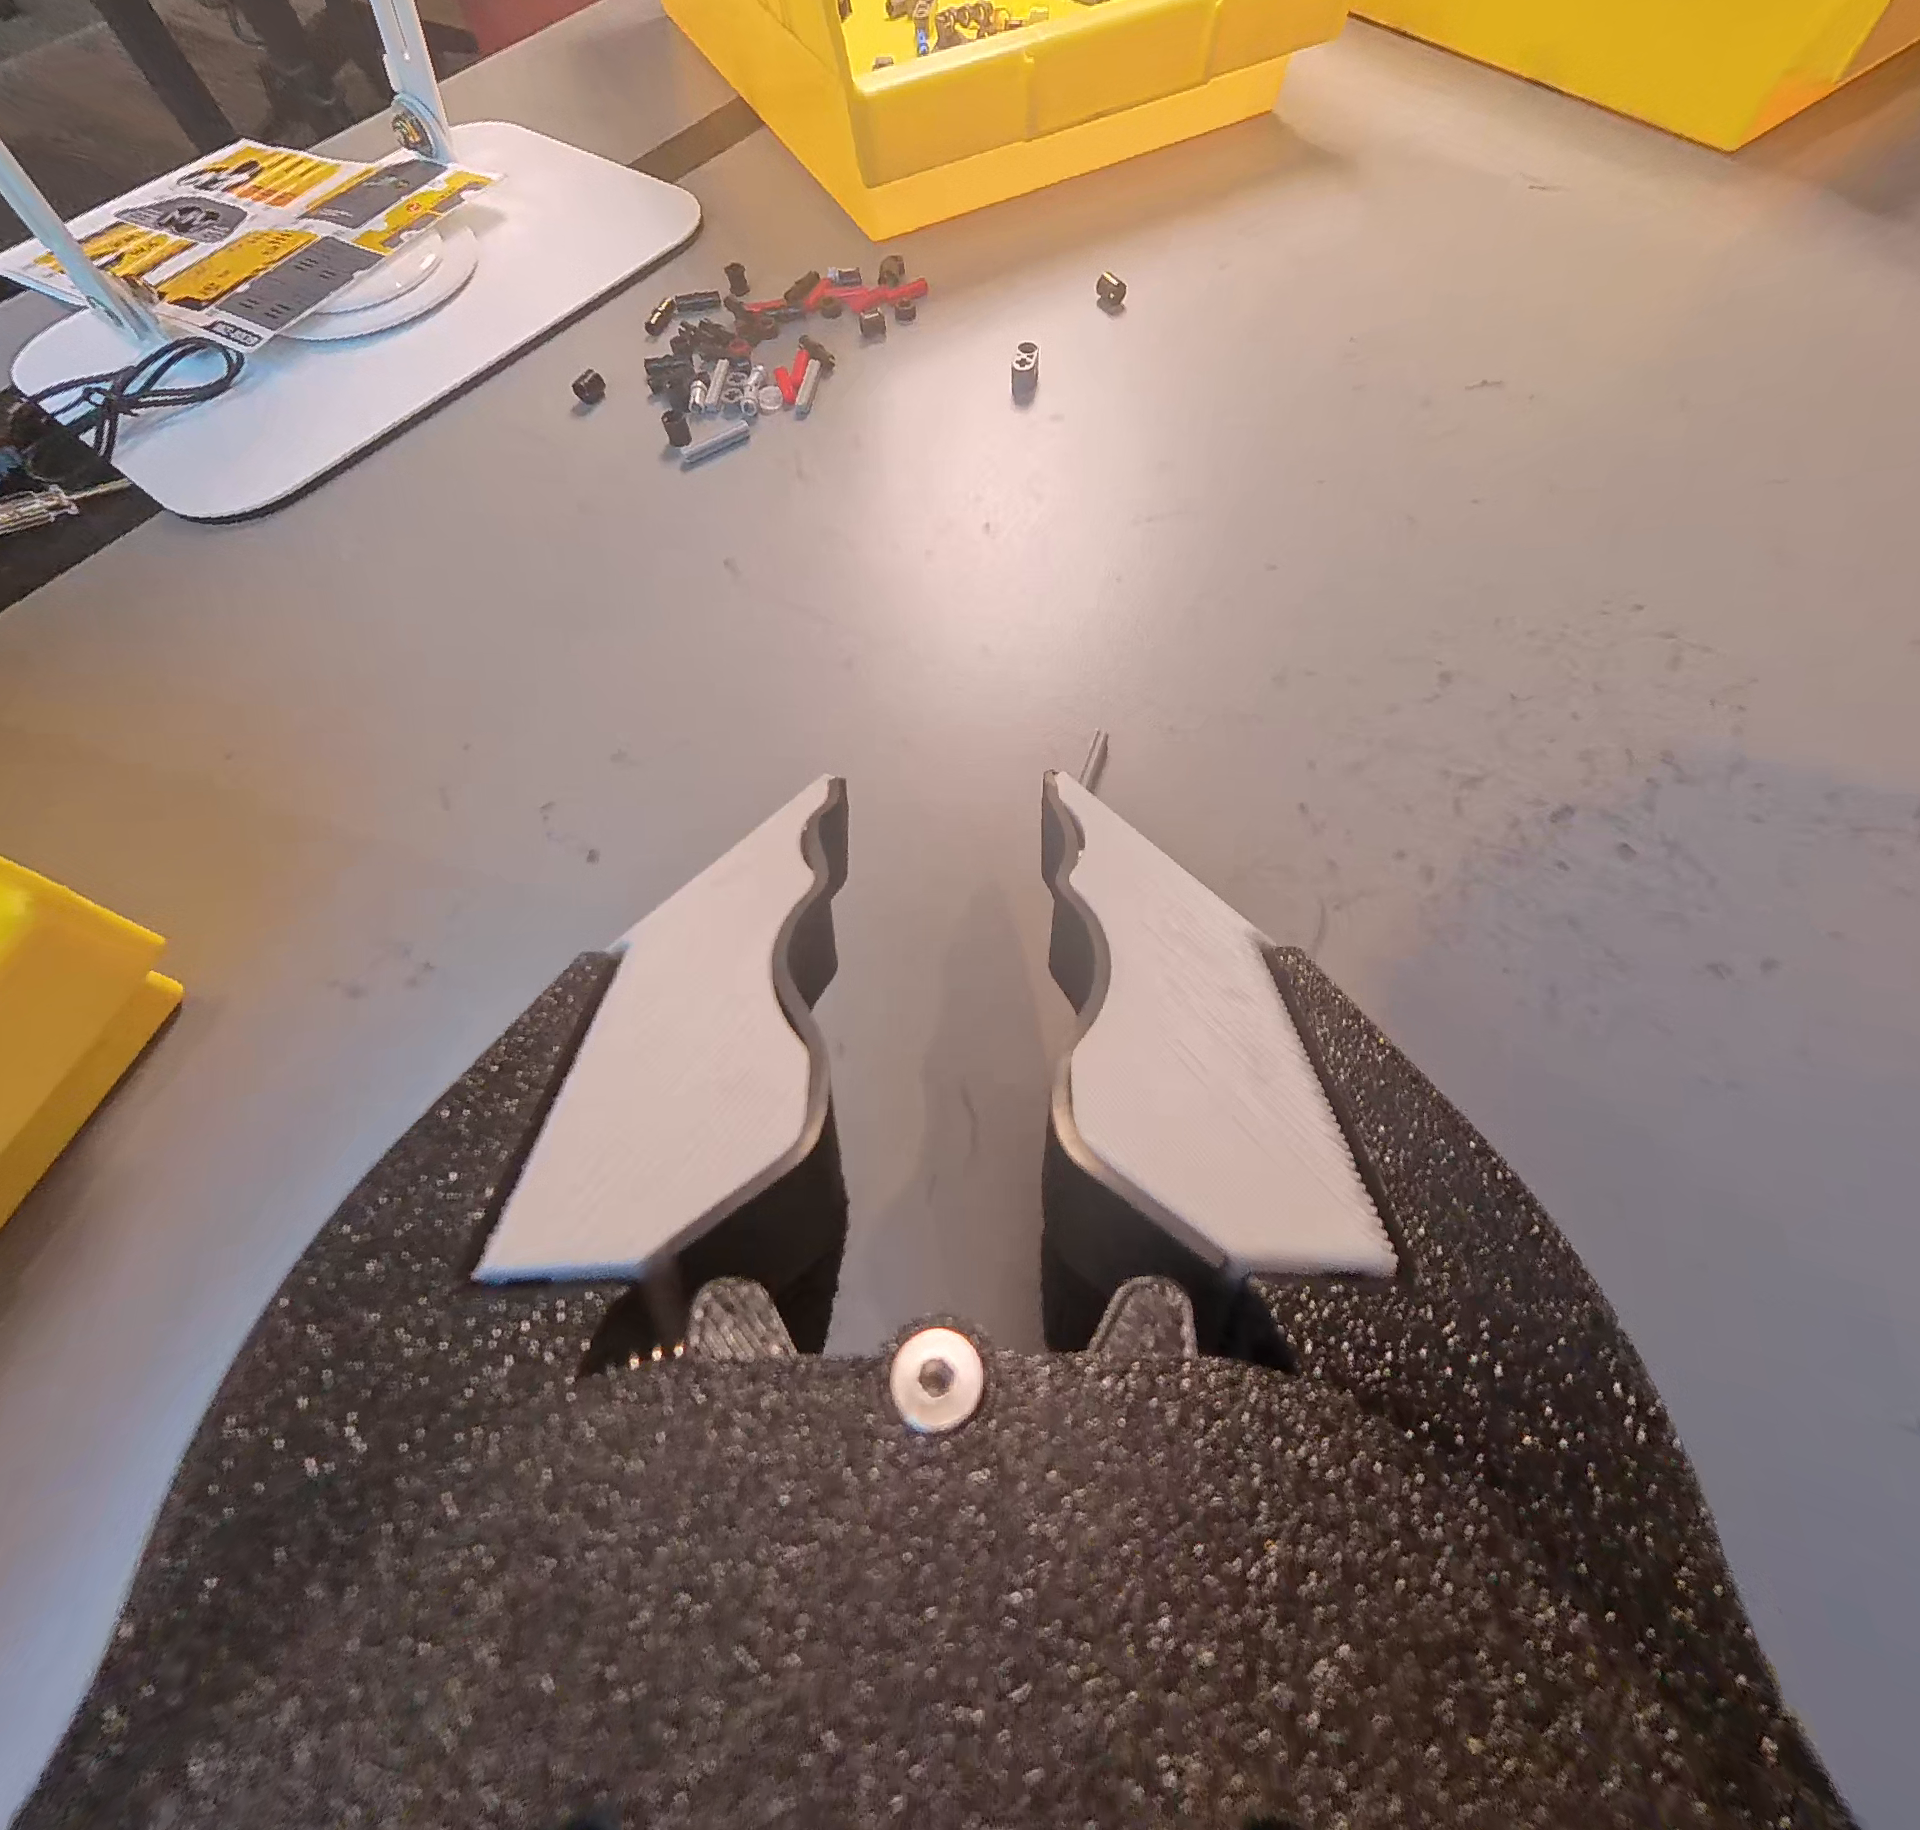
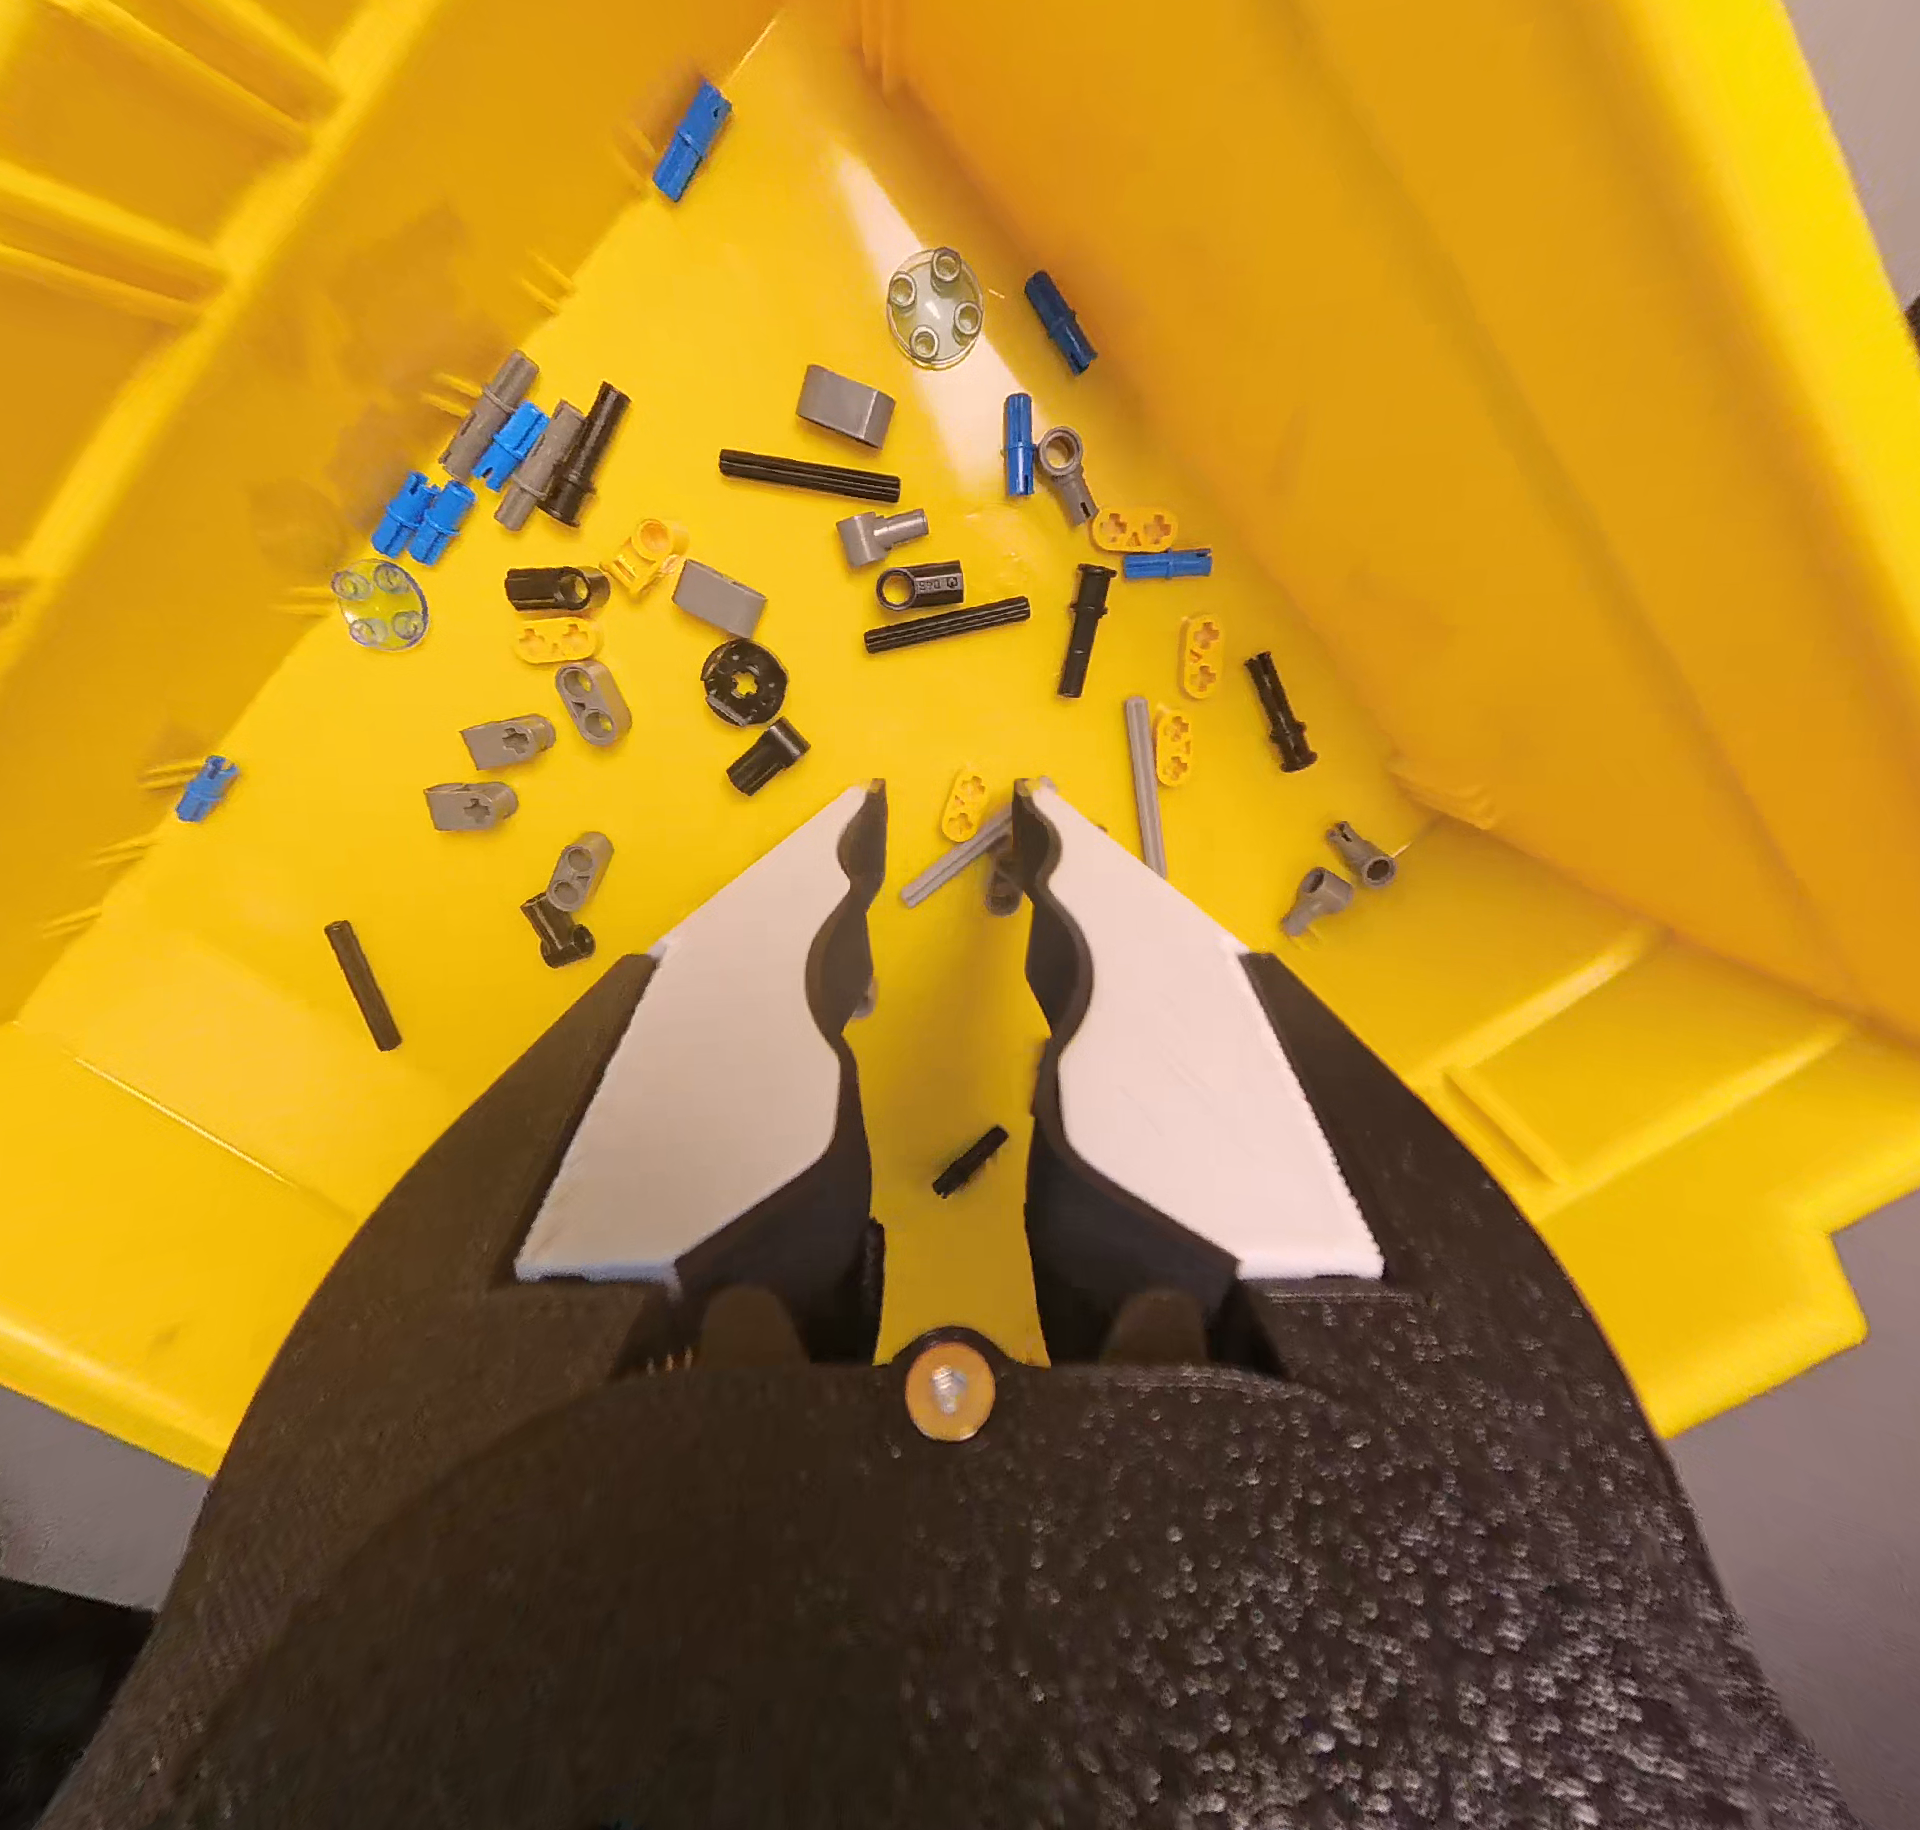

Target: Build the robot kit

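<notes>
Right gripper (image 2: 948, 793) fingers part-open, grasping nothing, tips down in the yellow bin (image 2: 1351, 346), straddling a yellow link (image 2: 966, 801) and a grey axle (image 2: 951, 871). To pick cleanly: centre on one piece, keep clear of its neighbours. Black pin (image 2: 968, 1161) lies nearer, between the fingers. Left gripper (image 1: 943, 788) fingers released, empty, over bare surface (image 1: 1455, 637); thin pin (image 1: 1094, 747) just beside its right tip. Parts pile (image 1: 769, 352) far.

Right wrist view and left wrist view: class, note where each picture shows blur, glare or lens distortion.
Right wrist view: motion blur smears the yellow bin's left wall; a bright glare streak crosses its floor. Left wrist view: mostly sharp, wide-angle bending at the edges, soft sheen on the grey table.
</notes>
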{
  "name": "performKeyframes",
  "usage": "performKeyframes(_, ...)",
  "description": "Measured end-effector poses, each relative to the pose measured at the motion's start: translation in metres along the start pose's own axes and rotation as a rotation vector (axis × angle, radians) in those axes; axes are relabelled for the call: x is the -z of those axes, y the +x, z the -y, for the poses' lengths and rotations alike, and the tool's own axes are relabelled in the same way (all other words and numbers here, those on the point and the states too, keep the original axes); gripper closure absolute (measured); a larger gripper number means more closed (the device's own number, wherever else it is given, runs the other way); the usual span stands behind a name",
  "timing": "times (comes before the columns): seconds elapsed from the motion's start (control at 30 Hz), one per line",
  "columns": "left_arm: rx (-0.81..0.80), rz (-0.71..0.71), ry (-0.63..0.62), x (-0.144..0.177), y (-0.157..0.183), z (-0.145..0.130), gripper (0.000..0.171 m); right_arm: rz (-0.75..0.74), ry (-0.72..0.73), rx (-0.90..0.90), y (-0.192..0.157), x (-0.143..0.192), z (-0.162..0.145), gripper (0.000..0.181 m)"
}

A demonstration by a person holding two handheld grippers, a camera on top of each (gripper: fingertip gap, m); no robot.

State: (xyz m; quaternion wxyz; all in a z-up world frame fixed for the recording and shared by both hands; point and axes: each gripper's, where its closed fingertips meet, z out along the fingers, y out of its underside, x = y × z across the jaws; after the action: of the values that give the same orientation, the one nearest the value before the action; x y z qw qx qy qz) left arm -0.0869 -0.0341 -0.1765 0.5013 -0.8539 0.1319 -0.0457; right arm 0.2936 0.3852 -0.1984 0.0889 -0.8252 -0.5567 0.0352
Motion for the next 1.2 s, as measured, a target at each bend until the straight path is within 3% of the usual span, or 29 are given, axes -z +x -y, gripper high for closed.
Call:
performKeyframes(0.13,-0.001,0.000,-0.001,0.000,0.000,0.000,0.135,0.018,-0.033,-0.042,-0.003,-0.006,-0.006,0.161)
performKeyframes(0.33,0.001,0.002,-0.004,0.000,0.000,-0.001,0.135,0.122,0.039,-0.075,-0.017,-0.005,0.007,0.164)
performKeyframes(0.77,-0.001,0.000,-0.006,0.000,0.000,-0.001,0.135,0.056,-0.022,-0.021,-0.011,-0.008,-0.006,0.174)
performKeyframes(0.83,-0.002,0.004,-0.006,0.001,-0.001,-0.002,0.135,0.044,0.049,-0.008,-0.016,0.005,0.006,0.174)
performKeyframes(0.93,0.001,0.009,-0.006,0.002,-0.002,-0.002,0.135,0.106,0.377,0.087,-0.075,0.075,0.063,0.174)
performKeyframes(1.03,0.008,0.007,-0.009,0.000,-0.004,-0.002,0.134,0.177,0.567,0.326,-0.176,0.137,0.098,0.174)
performKeyframes(1.1,0.013,-0.001,-0.009,0.000,-0.004,-0.001,0.134,0.180,0.568,0.489,-0.239,0.139,0.109,0.174)
performKeyframes(1.2,-0.001,-0.002,-0.006,0.002,-0.001,0.001,0.134,0.256,0.537,0.646,-0.324,0.107,0.124,0.174)
